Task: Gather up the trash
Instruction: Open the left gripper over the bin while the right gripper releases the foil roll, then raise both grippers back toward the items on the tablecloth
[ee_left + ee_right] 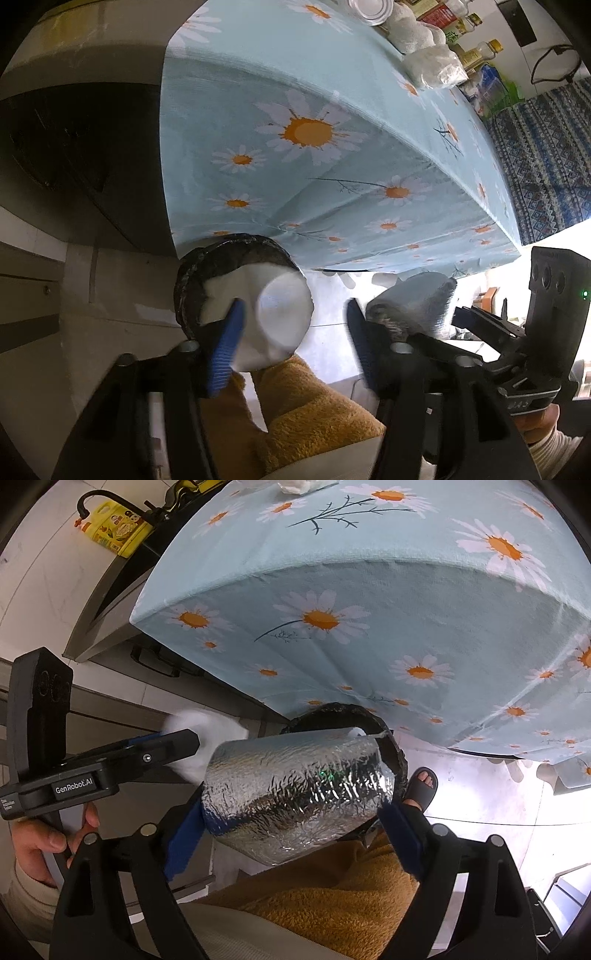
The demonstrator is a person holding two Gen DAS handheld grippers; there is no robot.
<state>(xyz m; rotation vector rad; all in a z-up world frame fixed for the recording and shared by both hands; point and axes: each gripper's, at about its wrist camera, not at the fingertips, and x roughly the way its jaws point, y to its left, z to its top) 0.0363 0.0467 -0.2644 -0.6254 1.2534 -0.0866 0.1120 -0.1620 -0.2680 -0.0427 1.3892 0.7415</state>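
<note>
Bin: a black-lined bin stands on the floor below the table edge, at 12 o'clock from both grippers, its mouth turned up to take what drops.
Right gripper: the right gripper is clenched across a crumpled foil bag, blue pads on its two sides, so the bulky thing cannot slip. The bag's far end reaches the bin's rim, seemingly lined up to go in.
Left gripper: the left gripper has its fingers spread wide. A white wad lies against the pad at 9 o'clock and overlaps the bin; I cannot tell whether it is pinned or already let go.
Table: the daisy cloth hangs to the bin's level; a tissue lies on top at 12 o'clock in the right view, likely more trash.
Risk: in my judgement the bag is wider than the space left, so it may catch on the rim.
</note>
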